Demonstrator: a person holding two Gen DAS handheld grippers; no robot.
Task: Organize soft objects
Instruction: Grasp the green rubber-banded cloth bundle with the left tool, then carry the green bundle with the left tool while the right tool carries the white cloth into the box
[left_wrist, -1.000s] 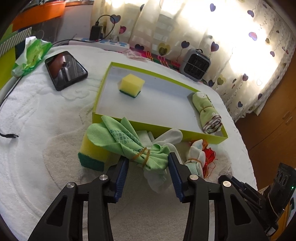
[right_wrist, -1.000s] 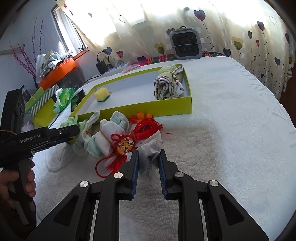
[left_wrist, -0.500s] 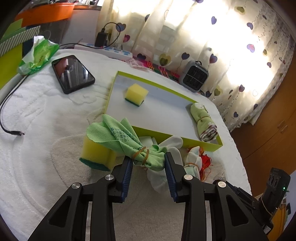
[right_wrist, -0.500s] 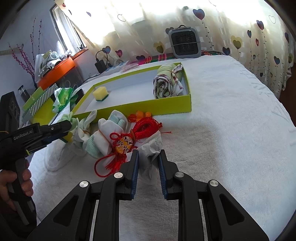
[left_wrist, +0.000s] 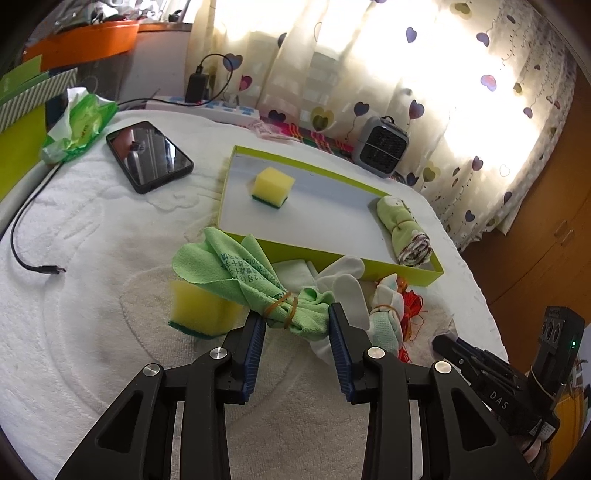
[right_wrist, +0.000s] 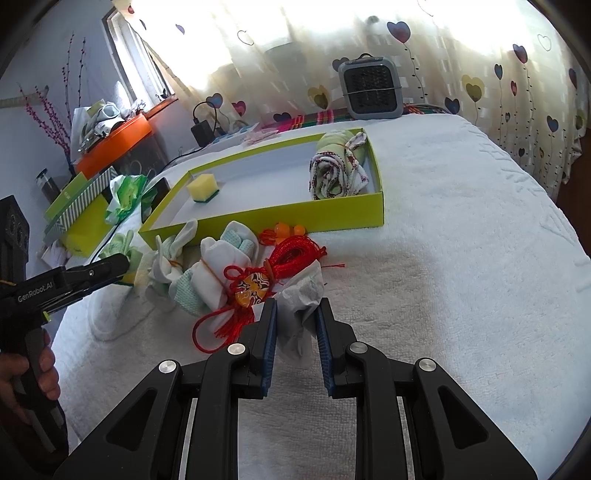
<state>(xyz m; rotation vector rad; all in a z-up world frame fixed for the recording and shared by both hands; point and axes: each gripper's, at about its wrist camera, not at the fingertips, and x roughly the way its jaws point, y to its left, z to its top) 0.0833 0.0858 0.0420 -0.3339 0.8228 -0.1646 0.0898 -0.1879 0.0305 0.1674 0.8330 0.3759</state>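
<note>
Green microfibre cloth bundle (left_wrist: 291, 314), tied with a rubber band, sits clenched in the left gripper (left_wrist: 297, 323) jaws, which have just been closing, beside a yellow sponge block (left_wrist: 199, 308). Right gripper (right_wrist: 295, 325) jaws clamp crumpled white tissue (right_wrist: 299, 306) on the white towel-covered surface (right_wrist: 461, 277), near the lime-green shallow box (right_wrist: 332, 216).

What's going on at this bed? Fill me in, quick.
A person with a gripper in each hand is sorting soft things into the green tray. The left gripper has just closed on a green cloth bundle tied with a rubber band, beside a yellow sponge. The right gripper is shut on crumpled white tissue. Already in the tray: a small sponge and a rolled cloth.
</note>
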